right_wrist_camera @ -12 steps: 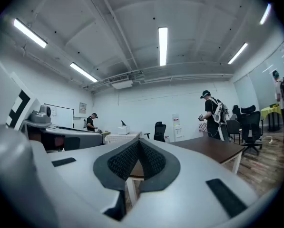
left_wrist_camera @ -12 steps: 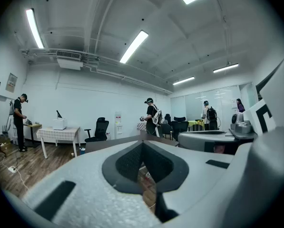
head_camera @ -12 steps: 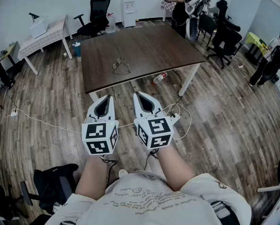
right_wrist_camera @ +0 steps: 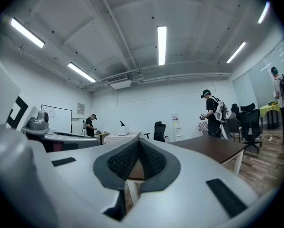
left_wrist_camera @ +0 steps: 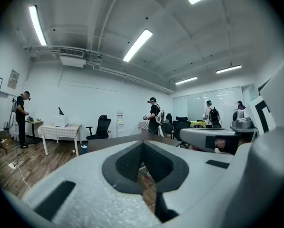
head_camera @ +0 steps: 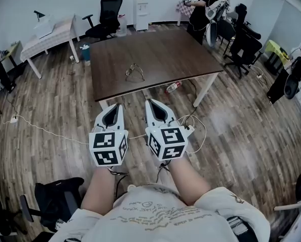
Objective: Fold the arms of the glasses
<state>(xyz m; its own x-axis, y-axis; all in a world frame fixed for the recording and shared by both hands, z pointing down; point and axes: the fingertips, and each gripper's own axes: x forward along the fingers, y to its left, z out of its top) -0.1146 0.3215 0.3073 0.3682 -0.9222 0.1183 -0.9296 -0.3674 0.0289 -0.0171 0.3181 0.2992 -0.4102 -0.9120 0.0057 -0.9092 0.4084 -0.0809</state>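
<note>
Glasses (head_camera: pixel 134 72) sat on table (head_camera: pixel 165 52), toward near edge, left of centre. Bottle (head_camera: pixel 173 86) lay on floor (head_camera: pixel 64 110) under near edge. Left hand-held gripper (head_camera: pixel 113 106) and right hand-held gripper (head_camera: pixel 150 103) were side by side, short of near edge.

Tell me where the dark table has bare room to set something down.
The dark table is bare across its far half and right side. Only the near-left part holds the glasses, with a narrower bare strip between them and the left edge.

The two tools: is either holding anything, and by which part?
Nothing is held. Left tool and right tool are shut and empty; glasses lie on the table.
</note>
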